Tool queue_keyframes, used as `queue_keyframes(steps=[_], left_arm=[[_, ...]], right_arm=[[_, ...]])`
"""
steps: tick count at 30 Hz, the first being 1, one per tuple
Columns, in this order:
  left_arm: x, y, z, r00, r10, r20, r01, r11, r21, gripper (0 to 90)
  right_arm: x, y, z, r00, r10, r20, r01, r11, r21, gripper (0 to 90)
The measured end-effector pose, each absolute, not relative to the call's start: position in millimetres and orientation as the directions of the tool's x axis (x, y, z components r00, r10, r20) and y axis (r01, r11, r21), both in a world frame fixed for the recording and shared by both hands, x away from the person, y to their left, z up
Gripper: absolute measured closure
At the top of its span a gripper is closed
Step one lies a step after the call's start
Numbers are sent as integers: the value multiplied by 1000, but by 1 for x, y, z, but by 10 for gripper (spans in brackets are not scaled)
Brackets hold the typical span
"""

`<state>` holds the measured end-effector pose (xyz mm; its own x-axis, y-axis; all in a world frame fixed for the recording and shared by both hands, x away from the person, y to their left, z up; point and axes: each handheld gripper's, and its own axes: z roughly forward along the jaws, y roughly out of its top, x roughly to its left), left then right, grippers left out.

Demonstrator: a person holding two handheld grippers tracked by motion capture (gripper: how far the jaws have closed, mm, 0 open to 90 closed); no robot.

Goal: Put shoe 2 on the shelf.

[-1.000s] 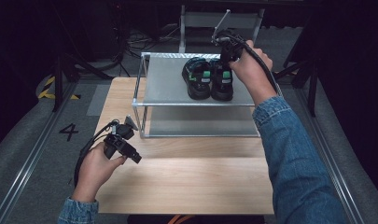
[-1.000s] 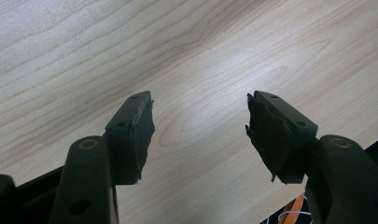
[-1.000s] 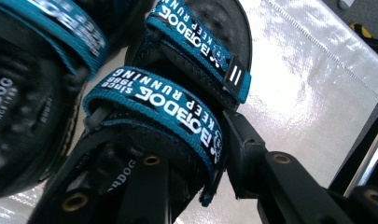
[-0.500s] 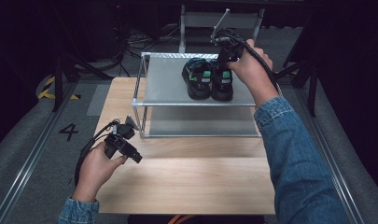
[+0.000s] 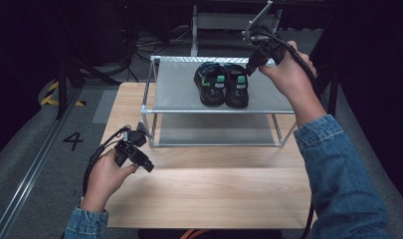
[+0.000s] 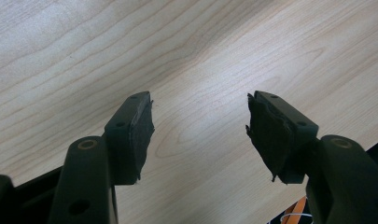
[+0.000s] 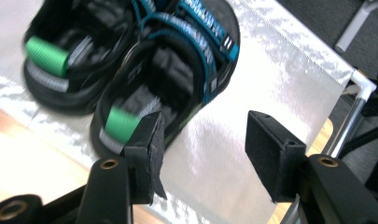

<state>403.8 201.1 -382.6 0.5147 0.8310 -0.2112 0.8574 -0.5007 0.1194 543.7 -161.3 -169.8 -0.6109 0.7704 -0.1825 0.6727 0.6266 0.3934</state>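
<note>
With the pair of sandals (image 5: 223,84) sitting side by side on the top shelf of the rack (image 5: 171,89) and the right gripper (image 5: 252,63), jaws just opened and empty, beside them, it is best drawn clear without nudging them, while the left gripper (image 5: 145,130) hovers open over the table (image 5: 214,189).

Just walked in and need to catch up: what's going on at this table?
A person works with a gripper in each hand. A pair of black sandals sits side by side on the top shelf of a metal rack. The right gripper has just opened, nothing between its jaws, beside the sandals. The left gripper hangs open over the wooden table.
</note>
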Motion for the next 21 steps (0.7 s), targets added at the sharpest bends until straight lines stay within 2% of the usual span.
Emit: queue_keyframes(steps=[8,21], left_arm=[[406,201,-380,515,831,-211,857,-498,129,391],[410,200,-378,523,825,-216,852,-506,133,389]], right_arm=[[500,-197,-168,-627,765,-145,647,615,450,476],[455,-244,-198,-650,753,-97,657,622,426,453]])
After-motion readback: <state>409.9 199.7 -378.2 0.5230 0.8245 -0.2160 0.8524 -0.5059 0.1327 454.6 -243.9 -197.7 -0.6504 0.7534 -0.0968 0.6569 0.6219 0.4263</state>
